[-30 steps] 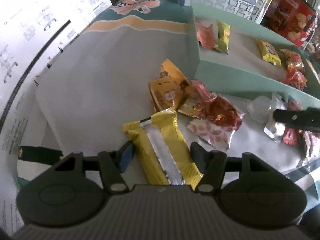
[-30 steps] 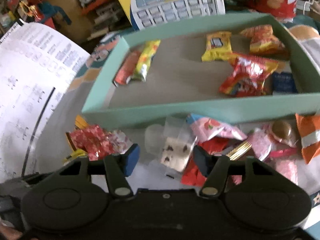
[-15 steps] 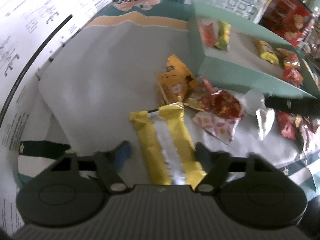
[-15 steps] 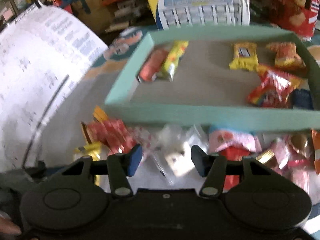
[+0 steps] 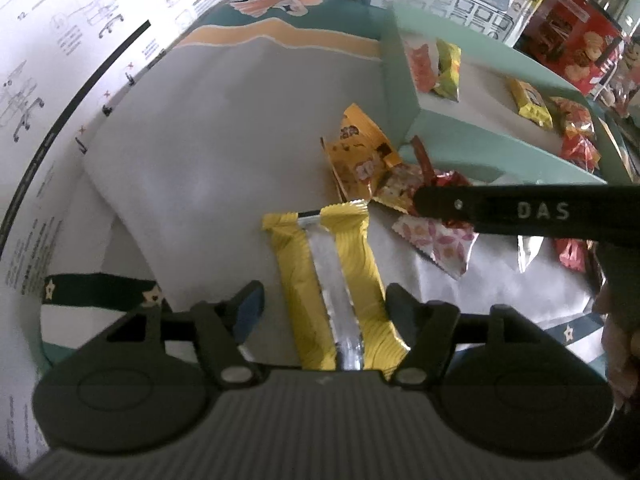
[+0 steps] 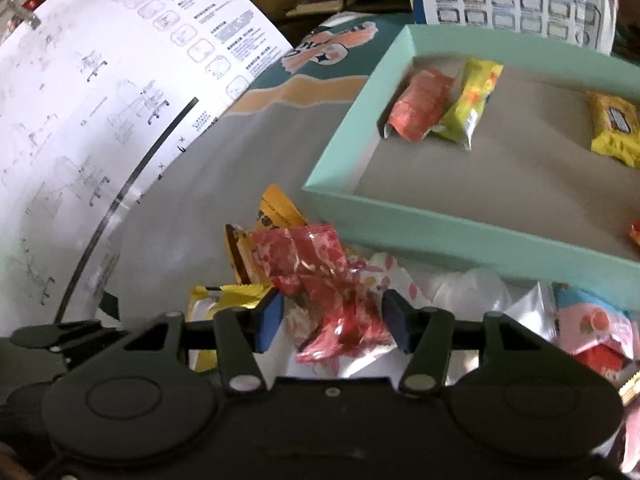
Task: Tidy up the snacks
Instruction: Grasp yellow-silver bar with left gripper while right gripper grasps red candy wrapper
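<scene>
My left gripper [image 5: 322, 308] is open, its fingers on either side of a yellow and silver snack bar [image 5: 332, 276] that lies on the grey cloth. My right gripper [image 6: 334, 320] is open over a red crinkly packet [image 6: 320, 276], with its fingers on either side of it. The right gripper's black body [image 5: 520, 214] crosses the left wrist view just beyond the bar. An orange-yellow packet [image 5: 360, 156] and a white flowered packet [image 5: 440, 240] lie close by. The mint green tray [image 6: 440, 220] holds an orange packet [image 6: 420, 104], a yellow-green packet [image 6: 472, 104] and other snacks.
A large white instruction sheet [image 6: 100, 100] curves up on the left. More loose snacks [image 6: 592, 324], pink and red, lie in front of the tray on the right. Printed boxes [image 6: 512, 4] stand behind the tray. The grey cloth [image 5: 220, 140] lies left of the pile.
My right gripper has swung left, from the clear and pink packets to over the red crinkly packet. My left gripper has backed off slightly from the yellow bar and stays open.
</scene>
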Tool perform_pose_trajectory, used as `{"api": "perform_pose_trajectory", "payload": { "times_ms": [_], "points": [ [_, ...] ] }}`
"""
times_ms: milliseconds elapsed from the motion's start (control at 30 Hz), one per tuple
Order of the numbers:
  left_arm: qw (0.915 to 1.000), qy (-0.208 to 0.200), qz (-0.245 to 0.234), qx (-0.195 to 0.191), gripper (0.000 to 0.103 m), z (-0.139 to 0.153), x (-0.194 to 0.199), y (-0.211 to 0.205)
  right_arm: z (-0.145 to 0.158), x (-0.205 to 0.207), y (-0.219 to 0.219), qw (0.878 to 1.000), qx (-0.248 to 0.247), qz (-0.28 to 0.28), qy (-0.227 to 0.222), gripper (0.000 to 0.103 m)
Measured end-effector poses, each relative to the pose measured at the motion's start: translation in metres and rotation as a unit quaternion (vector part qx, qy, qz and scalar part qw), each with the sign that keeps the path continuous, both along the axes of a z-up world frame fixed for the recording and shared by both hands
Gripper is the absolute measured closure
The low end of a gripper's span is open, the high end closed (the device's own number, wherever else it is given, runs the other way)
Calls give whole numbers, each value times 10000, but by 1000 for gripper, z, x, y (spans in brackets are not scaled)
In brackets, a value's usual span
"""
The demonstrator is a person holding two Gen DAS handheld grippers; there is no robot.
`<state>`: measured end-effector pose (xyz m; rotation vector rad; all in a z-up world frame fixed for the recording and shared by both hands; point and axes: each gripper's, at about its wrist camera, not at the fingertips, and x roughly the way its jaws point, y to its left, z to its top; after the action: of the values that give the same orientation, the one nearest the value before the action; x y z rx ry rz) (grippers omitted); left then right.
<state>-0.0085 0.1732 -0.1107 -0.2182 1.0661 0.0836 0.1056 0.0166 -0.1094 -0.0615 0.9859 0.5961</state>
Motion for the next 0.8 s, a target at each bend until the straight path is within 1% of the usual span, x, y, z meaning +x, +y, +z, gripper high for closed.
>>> {"api": "perform_pose_trajectory", "payload": {
  "times_ms": [33, 67, 167, 333, 433, 533, 633, 733, 800],
  "points": [
    [10000, -35, -13, 25, 44, 0, 0, -2, 2, -3, 1, 9999, -82, 35, -67, 62],
    [9999, -100, -45, 11, 50, 1, -1, -3, 3, -5, 0, 9999, -92, 62, -67, 67],
    [9999, -139, 3, -12, 52, 1, -2, -6, 7, -9, -8, 10000, -16, -78, 10, 67],
    [9997, -223, 116, -42, 54, 10, -6, -3, 18, -14, -34, 9987, 373, -300, 188, 67],
    [9993, -345, 137, -103, 55, 23, -8, 0, 27, -17, -46, 9972, 584, -417, 189, 67],
    [9984, -553, 115, -91, 55, 43, -3, 0, 40, -16, -63, 9942, 877, -597, 169, 67],
    [9965, -836, 8, -80, 55, 67, 10, -4, 55, -8, -79, 9898, 1134, -860, 81, 67],
    [9937, -1093, -181, -139, 55, 89, 36, -12, 69, 5, -100, 9849, 1261, -1186, -59, 67],
    [9906, -1311, -387, -23, 55, 101, 59, -24, 75, 17, -110, 9814, 1278, -1428, -121, 67]
  ]
}}
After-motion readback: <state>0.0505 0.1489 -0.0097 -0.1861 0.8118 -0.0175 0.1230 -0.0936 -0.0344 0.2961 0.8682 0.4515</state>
